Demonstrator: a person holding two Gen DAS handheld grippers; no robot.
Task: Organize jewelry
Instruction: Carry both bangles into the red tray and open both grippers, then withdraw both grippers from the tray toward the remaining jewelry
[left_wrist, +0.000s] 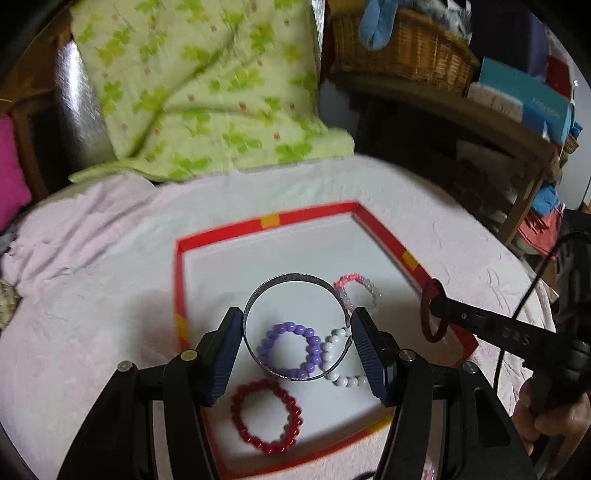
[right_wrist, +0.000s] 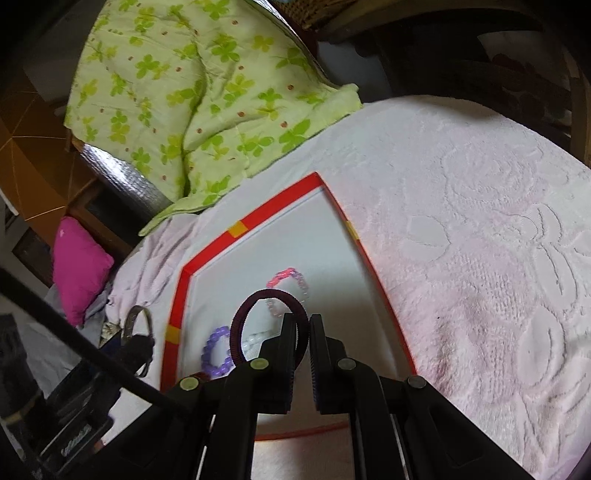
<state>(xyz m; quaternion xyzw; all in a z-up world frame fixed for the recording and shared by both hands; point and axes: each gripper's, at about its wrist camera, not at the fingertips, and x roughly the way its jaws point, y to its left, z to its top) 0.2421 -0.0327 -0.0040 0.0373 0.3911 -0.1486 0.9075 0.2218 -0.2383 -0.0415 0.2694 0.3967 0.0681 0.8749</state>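
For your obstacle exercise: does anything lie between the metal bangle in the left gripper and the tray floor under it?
Yes. The bangle, held above the tray, hangs over the purple bracelet and white bracelet.

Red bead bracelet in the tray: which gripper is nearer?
Left. The left gripper hovers just above the red bead bracelet, holding the silver bangle; the right gripper sits at the tray's far right edge.
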